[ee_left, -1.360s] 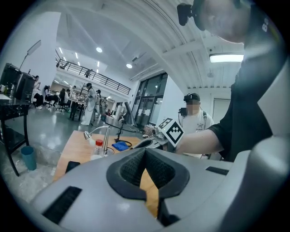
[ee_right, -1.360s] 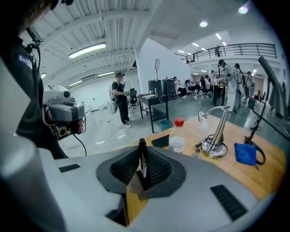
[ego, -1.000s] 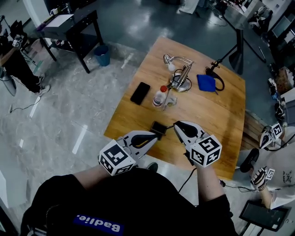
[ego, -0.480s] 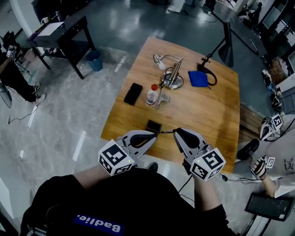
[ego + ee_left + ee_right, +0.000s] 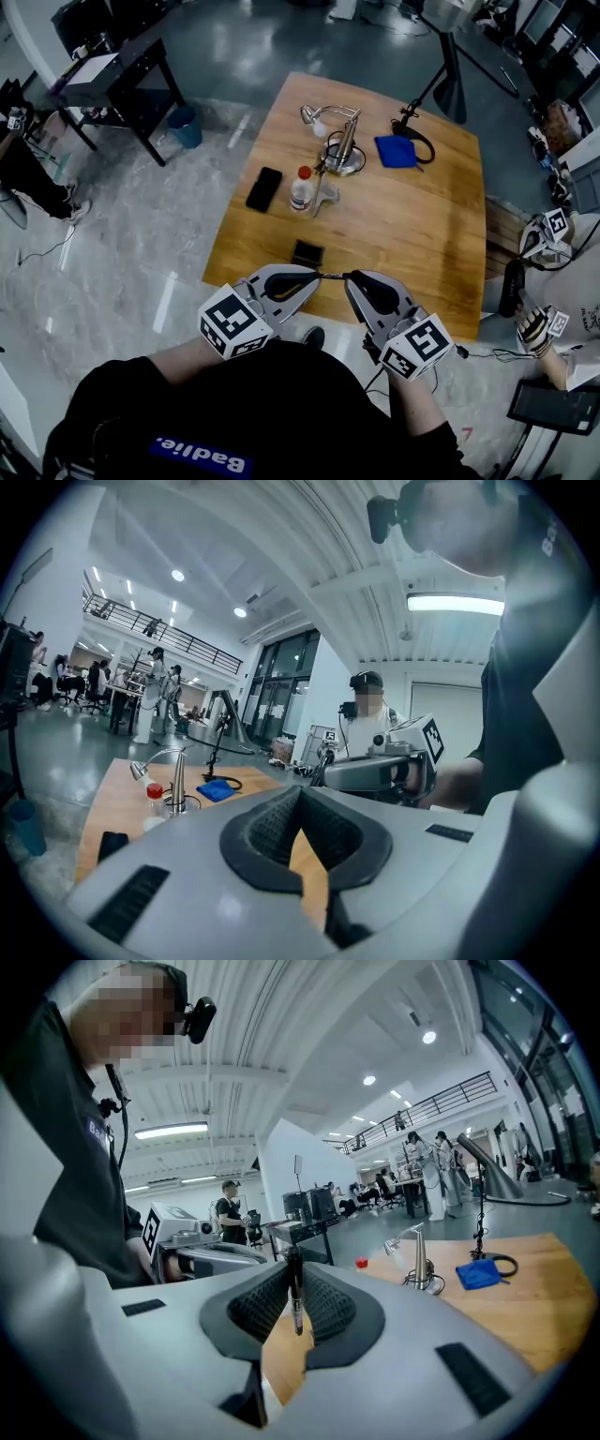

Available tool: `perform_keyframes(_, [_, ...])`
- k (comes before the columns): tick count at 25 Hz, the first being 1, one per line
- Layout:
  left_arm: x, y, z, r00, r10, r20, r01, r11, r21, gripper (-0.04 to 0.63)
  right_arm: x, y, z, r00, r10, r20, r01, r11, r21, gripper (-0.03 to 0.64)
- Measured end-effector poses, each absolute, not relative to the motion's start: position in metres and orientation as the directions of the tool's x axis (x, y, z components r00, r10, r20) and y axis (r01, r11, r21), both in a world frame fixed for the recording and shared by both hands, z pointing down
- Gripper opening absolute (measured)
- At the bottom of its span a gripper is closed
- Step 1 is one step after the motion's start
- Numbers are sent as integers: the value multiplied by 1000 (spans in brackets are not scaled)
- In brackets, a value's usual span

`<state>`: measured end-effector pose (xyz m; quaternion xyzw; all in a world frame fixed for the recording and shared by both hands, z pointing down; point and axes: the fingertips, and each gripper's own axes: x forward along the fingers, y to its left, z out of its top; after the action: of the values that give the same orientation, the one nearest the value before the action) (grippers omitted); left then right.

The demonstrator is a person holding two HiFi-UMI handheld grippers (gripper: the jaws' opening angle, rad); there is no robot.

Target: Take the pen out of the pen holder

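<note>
Jaws clamp pen (image 5: 294, 1302), right gripper (image 5: 350, 277) near level

We read the light-brown wooden table (image 5: 412, 234) as matt with visible grain, and the grey polished floor (image 5: 141, 244) as glossy and reflective. Upper centre:
- shiny chrome metal desk lamp (image 5: 342, 150)
- soft blue cloth (image 5: 395, 151)
- glossy black phone (image 5: 263, 188)
- clear plastic bottle with red cap (image 5: 301, 187)

Right gripper (image 5: 296, 1279): smooth pale-grey plastic shell, black ribbed rubbery pads (image 5: 328, 1307). Slim black pen (image 5: 295, 1312): glossy plastic.
</note>
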<state>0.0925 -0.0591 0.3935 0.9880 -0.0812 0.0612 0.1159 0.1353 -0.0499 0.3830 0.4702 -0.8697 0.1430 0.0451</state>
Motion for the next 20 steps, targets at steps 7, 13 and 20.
perform_keyframes(7, [98,-52,393,982,-128,141,-156,-965,212,-2,125,-39,392,-557,-803,212,-829,521,-205,48])
perform_keyframes(13, [97,-50,394,981,-125,145,-155,-965,212,-2,122,-38,396,-561,-798,222,-827,525,-201,48])
perform_keyframes(20, [96,-51,394,980,-132,148,-162,-963,214,-2,122,-39,398,-565,-793,229,-824,528,-206,48])
